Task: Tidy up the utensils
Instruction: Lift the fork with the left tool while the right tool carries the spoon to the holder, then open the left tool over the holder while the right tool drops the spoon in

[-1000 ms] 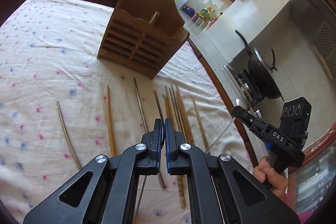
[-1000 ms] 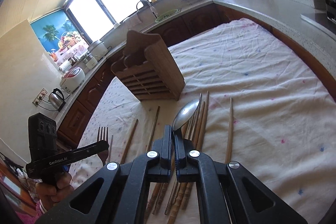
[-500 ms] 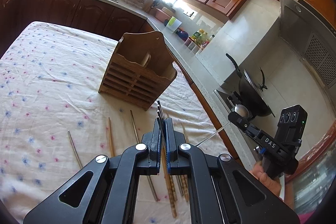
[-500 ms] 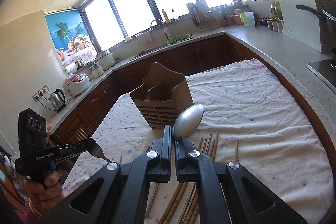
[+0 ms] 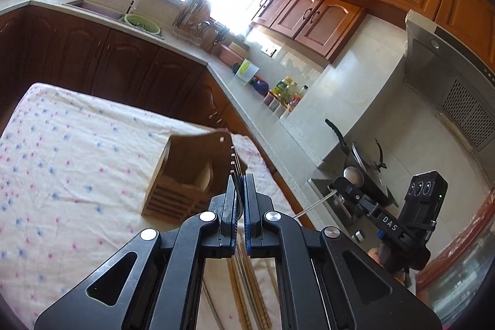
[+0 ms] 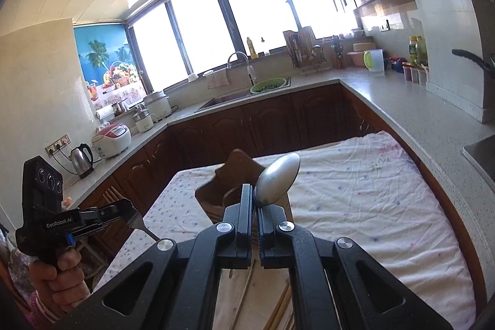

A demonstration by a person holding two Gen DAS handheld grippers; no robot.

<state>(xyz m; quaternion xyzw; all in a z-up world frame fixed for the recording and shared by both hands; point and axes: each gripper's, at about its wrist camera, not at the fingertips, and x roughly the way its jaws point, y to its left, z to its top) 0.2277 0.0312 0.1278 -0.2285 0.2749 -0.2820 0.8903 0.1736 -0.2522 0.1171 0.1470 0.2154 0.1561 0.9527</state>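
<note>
Carry step: both utensils are up off the bench (image 6: 371, 190), en route to the wooden holder (image 5: 185, 172). Left hand-held gripper (image 5: 238, 200) is closed on a fork (image 5: 234, 163), tines fwd, just above and near the holder's rim. Right hand-held gripper (image 6: 254, 206) is clamped on a spoon (image 6: 278, 178), bowl up, w/ the holder behind it. Next, probably: tip handles down, line each up over a compartment, lower, then release. Chopsticks (image 5: 247, 283) are left on the cloth.
</note>
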